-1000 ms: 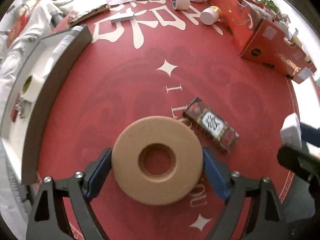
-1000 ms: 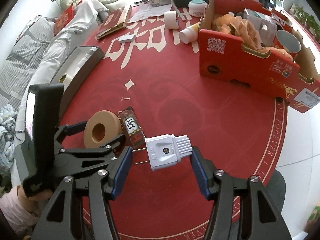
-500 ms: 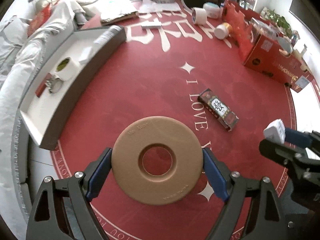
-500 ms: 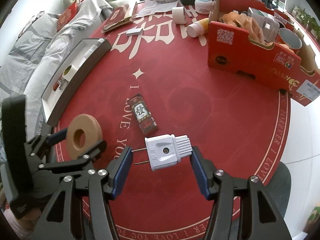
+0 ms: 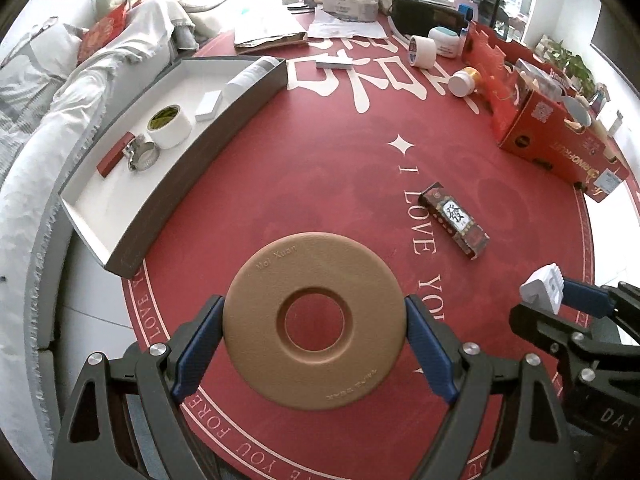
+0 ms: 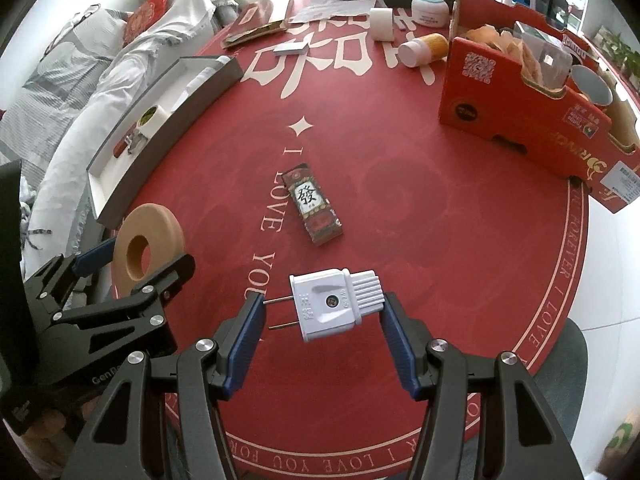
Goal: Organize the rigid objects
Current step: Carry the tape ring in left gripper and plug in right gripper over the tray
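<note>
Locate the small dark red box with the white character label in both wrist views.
Left wrist: small box lies right of centre on the red table mat, beyond the tan ring.
Right wrist: small box lies at centre, above the white plug.
Shared landmark: the white four-point star printed on the mat.
</note>
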The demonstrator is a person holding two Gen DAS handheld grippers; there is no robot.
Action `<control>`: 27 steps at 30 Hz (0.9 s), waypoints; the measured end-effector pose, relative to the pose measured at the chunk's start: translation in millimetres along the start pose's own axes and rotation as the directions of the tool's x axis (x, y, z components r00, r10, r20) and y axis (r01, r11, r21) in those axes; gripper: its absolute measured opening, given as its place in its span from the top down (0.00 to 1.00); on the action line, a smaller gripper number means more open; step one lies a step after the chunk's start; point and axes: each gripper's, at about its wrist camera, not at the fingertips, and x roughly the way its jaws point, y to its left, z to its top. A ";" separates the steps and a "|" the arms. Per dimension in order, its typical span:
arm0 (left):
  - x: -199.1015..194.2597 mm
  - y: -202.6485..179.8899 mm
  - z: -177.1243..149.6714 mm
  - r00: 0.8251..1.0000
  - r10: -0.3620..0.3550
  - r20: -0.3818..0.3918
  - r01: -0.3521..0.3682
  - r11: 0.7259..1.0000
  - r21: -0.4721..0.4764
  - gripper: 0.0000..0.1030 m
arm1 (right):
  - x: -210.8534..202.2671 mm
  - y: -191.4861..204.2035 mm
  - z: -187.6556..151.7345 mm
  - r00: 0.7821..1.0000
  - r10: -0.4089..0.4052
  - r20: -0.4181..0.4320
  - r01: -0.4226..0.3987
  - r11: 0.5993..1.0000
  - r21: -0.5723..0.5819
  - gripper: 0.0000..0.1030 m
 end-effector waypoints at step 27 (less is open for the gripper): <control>-49.5 47.3 43.5 0.991 -0.046 0.129 0.067 0.984 -0.164 0.14 | -13.3 17.1 25.5 0.999 -0.028 0.033 0.029 0.999 -0.033 0.42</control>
